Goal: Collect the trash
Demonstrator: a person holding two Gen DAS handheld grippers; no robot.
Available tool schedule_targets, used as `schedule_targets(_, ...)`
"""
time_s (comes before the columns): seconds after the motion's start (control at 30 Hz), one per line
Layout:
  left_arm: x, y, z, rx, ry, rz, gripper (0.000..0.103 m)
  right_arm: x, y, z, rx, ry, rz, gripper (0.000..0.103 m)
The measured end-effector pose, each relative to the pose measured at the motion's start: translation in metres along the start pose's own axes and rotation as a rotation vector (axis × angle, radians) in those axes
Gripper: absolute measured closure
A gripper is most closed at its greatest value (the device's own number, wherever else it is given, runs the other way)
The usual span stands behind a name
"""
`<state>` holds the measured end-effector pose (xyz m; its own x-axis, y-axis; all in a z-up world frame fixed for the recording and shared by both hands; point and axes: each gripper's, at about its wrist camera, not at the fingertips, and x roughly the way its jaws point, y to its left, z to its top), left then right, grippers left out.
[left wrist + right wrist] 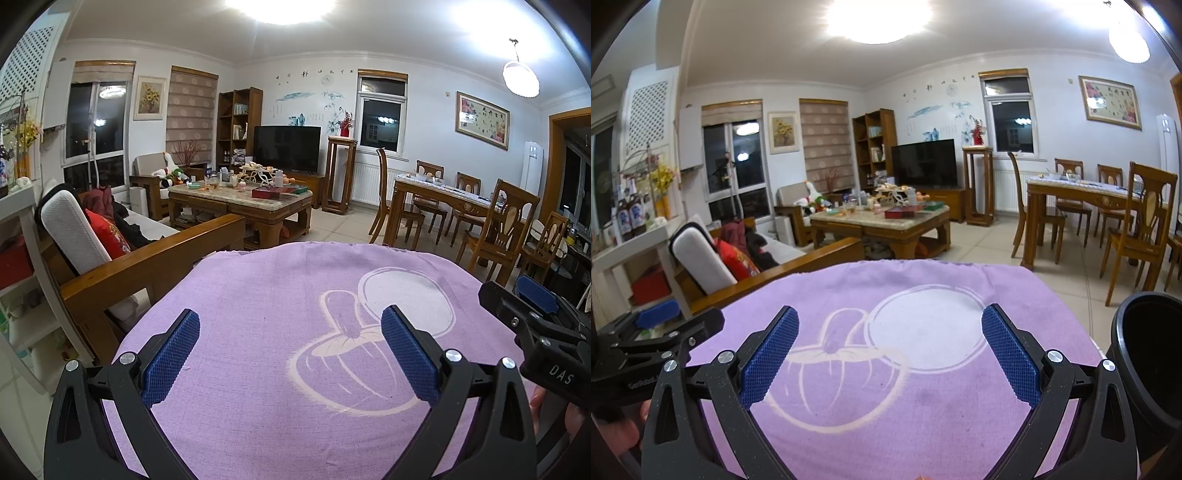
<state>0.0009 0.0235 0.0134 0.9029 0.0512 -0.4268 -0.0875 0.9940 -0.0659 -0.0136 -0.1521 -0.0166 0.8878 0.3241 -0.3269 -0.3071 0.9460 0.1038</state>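
Living room under bright ceiling lamps, seen across a table covered by a purple cloth (pixel 258 332) printed with a pale cartoon motif. Left gripper (pixel 290 356) hovers over the cloth, its blue-padded fingers (pixel 171 356) spread wide apart with nothing between them. Right gripper (pixel 890 354) likewise hangs above the cloth, fingers (pixel 770 356) wide apart and holding nothing. Each gripper appears at the edge of the other's view, side by side.

No piece of trash can be made out on the cloth. A black round bin (pixel 1148 354), with a dark open mouth, stands just beside the table at the right edge of the right wrist view.

Beyond the table's left corner: a wooden sofa (pixel 155 266) with a white cushion and a red pillow (pixel 109 236). Farther back: a cluttered coffee table (pixel 240 201), a dark television (pixel 287 147), and a bookshelf (pixel 238 125). To the right: a wooden dining table (pixel 443 197) ringed by chairs (pixel 498 229), well apart from the grippers. Floor: pale tile.
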Motion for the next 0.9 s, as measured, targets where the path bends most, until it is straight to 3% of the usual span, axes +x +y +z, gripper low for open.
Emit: schedule_targets(0.9,-0.0008,-0.0012,0.0002,0.003,0.0,0.0,0.005,-0.0009,-0.003,0.0017,-0.001,0.0,0.0,0.005)
